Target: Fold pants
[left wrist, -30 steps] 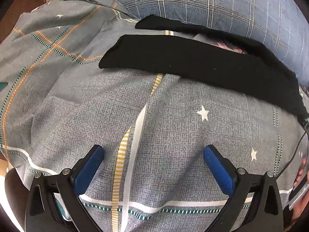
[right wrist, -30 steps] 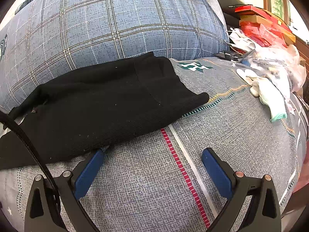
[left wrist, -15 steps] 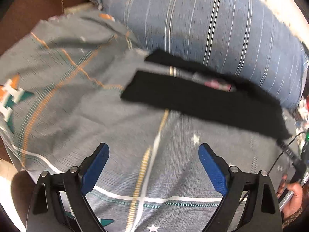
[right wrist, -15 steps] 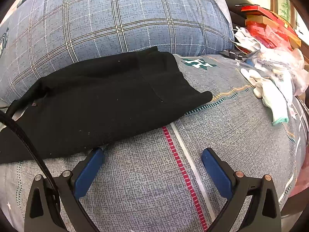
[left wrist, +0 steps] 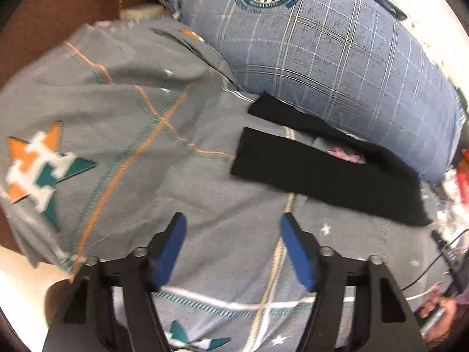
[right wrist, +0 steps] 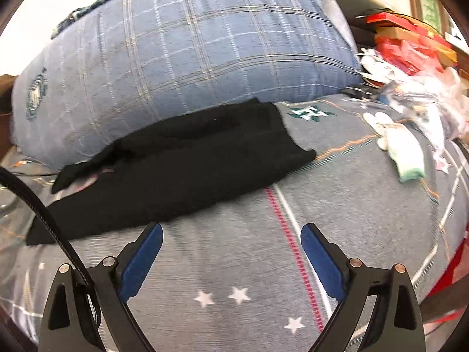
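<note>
Nothing was held between the blue pads of the left gripper (left wrist: 231,252); its jaws were closing on empty air above the grey patterned bedsheet (left wrist: 228,214), probably because it was clear of the cloth between grasps. The jaws of the right gripper (right wrist: 231,256) were spread wide and just starting to close, likewise over bare sheet, with nothing between them. Beyond both sets of jaws, untouched, the black pants (left wrist: 322,173) were laid flat along the foot of the blue plaid pillow (left wrist: 337,52), presumably to be folded on an open surface. The 2 legs were seen slightly apart at the far left end. How many folds had been made could not be judged. A pinkish patch (left wrist: 343,154) in the gap stayed unidentifiable, and the clutter (right wrist: 410,58) to the far right was blurred.
</note>
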The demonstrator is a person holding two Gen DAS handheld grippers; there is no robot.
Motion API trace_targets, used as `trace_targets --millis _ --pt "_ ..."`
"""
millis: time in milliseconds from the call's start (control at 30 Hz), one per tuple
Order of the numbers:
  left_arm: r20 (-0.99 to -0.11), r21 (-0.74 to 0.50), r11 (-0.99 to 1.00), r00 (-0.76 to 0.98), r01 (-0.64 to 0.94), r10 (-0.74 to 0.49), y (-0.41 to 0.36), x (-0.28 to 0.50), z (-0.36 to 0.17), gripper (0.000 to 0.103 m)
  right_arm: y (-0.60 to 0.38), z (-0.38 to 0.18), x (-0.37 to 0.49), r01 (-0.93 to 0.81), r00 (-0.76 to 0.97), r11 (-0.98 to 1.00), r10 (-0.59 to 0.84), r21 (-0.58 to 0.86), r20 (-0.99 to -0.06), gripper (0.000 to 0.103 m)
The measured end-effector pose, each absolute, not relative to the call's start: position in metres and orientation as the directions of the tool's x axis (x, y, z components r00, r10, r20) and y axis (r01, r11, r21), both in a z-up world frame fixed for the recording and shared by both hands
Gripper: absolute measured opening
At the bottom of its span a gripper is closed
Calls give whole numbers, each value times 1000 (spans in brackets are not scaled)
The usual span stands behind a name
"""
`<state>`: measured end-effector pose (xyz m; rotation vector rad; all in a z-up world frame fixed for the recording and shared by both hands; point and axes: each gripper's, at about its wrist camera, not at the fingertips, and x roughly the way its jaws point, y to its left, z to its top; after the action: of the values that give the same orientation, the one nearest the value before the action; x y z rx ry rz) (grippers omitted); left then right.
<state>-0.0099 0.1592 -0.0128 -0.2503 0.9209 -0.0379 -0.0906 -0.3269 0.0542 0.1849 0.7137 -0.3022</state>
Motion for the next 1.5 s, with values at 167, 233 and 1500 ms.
trace_targets --millis 167,233,1500 --pt "-810 -207 977 570 -52 -141 153 39 -28 64 -331 47 -69 283 700 943 -76 178 -710 80" --pt "-821 -224 974 546 -42 -166 154 55 -37 64 -333 44 -64 289 696 936 -61 202 -715 80" --pt "-846 -245 970 487 2 -215 141 98 -25 8 -379 86 -31 416 712 856 -96 308 -695 9"
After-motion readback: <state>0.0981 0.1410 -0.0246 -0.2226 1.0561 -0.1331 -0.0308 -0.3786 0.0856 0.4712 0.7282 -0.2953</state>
